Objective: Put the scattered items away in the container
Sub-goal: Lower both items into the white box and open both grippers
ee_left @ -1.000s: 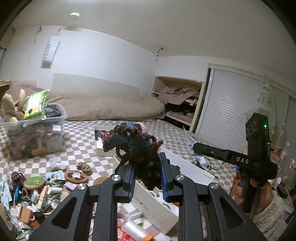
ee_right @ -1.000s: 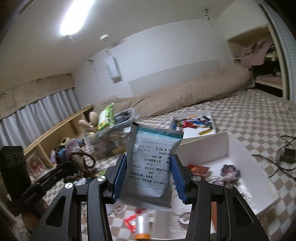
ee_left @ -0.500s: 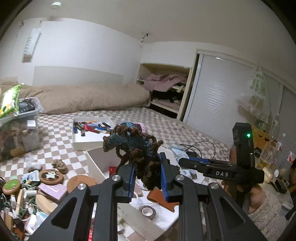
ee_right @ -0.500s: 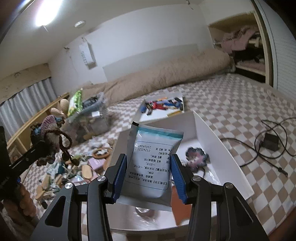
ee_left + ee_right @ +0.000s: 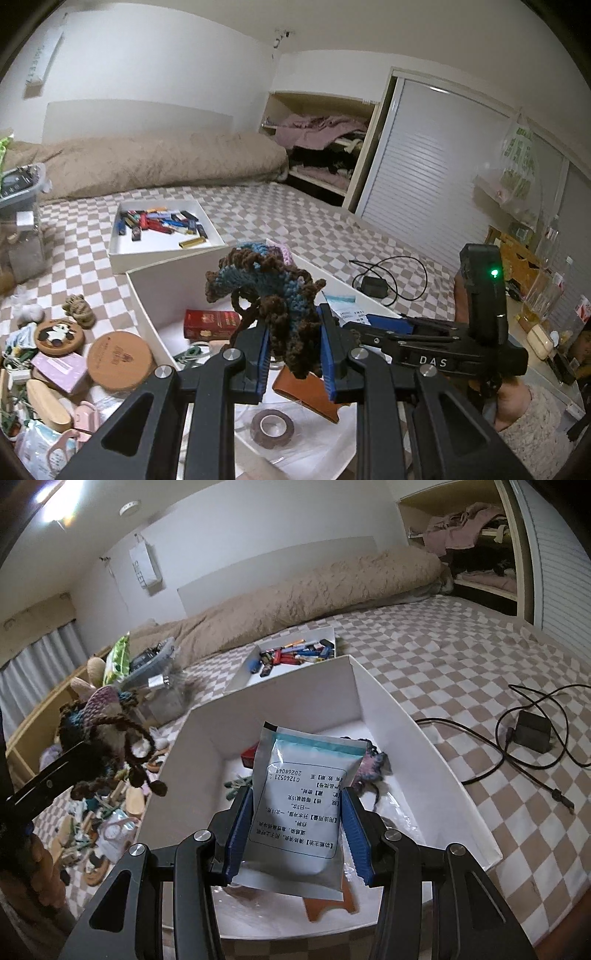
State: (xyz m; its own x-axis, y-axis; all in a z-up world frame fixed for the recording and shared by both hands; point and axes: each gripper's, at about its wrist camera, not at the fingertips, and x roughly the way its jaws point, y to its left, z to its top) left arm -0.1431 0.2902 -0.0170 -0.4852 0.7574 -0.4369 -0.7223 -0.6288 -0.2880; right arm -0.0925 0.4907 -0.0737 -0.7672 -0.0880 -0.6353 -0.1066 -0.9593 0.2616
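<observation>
My left claw (image 5: pixel 291 350) is clenched on a brown and blue crocheted toy (image 5: pixel 273 295), held above the open white box (image 5: pixel 147 295) on the checkered floor. My right claw (image 5: pixel 293 827) grips a silver printed sachet (image 5: pixel 303 805) upright over the same box, which holds a red packet (image 5: pixel 212 323), tape roll (image 5: pixel 272 424) and brown leather piece (image 5: pixel 306 391)
</observation>
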